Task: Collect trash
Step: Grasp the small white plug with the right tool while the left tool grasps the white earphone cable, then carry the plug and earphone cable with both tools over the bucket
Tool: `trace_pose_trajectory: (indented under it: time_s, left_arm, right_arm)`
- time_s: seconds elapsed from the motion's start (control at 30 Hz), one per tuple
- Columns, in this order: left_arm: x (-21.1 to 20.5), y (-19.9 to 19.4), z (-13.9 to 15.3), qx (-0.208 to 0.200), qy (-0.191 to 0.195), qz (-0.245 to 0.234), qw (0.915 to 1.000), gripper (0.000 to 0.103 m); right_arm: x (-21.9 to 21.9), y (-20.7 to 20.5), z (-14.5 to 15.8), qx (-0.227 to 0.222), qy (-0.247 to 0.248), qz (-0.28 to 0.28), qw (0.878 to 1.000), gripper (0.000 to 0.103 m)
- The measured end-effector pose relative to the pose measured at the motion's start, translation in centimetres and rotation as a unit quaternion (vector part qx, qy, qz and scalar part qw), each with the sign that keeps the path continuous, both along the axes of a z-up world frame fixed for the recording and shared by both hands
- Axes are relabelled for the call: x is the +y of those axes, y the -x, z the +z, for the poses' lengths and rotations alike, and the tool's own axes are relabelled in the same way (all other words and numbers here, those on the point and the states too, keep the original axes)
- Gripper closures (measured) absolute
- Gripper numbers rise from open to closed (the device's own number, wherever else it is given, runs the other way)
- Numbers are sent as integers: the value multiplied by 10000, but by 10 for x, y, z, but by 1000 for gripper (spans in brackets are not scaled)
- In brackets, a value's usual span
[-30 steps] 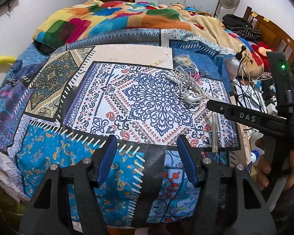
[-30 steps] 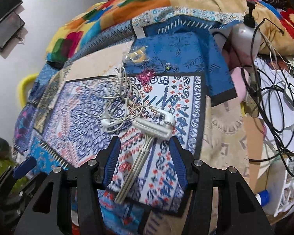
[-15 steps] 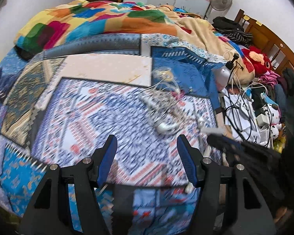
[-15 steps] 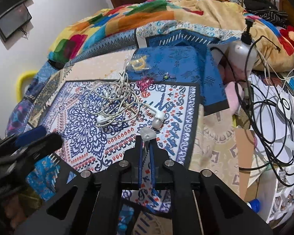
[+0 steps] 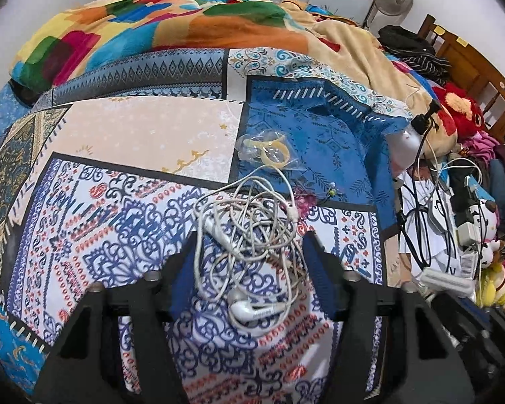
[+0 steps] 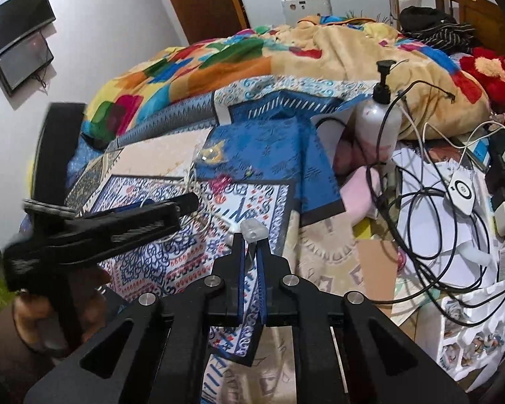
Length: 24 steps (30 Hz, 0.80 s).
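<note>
Item: tangled earphones (image 5: 249,235), bed's right edge; my left tongs (image 5: 252,269) straddle them unclenched. Right tongs (image 6: 249,256) clamp plastic strip (image 6: 252,230). Next: squeeze, lift.

White plastic piece (image 6: 252,230): only its top pokes out above the right gripper's (image 6: 250,249) closed jaws; the rest is hidden between them.
Earphone wires (image 5: 249,232): between the left gripper's (image 5: 250,262) jaws; whether the pads touch them is hard to tell.
Left gripper from the right wrist view: blurry, and it covers most of the wires behind it.
Hand (image 6: 50,316): below the left gripper, blurry, cut off by the picture's edge.
Clear bag (image 5: 269,149): beyond the left jaws; what is inside is too small to tell.
</note>
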<state>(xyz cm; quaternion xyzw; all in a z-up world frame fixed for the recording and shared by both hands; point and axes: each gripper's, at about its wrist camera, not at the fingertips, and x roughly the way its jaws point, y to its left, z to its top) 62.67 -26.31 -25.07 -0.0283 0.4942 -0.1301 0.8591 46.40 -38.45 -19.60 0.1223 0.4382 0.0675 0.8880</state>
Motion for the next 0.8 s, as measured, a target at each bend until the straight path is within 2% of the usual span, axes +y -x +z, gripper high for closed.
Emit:
trace_pose_trajectory:
  time_s: [0.03,0.07,0.1,0.13,0.4,0.6,0.8]
  left_arm:
    - [-1,-1,-3,19,-58,-6,10000,78]
    - [-1,0,-4,-14,-104,-1,9999,79]
    - [0,1,-4,-54,-77,-20,10000,89]
    - [2,4,-2,-90,-43,-57,9999,91]
    - [22,33,26,-234,39,-96,9997,93]
    - [44,68,74,-564,58,-74,9984,93]
    - [66,107,118,-887,53,4,9960,93]
  right_arm:
    - [-1,-1,1,-19,-16,-18,10000,97]
    - [-3,-2,2,-38,-22,-38,10000,97]
    - [-4,-2,2,-51,-29,-43,10000,97]
    - [-4,-2,3,-63,-37,-49,10000,97]
    - [-6,4,16,-159,-91,-55,9998,97]
    - [-3,15,38,-316,-103,-23,9994,97]
    - [5,35,75,-560,-98,53,9984,97]
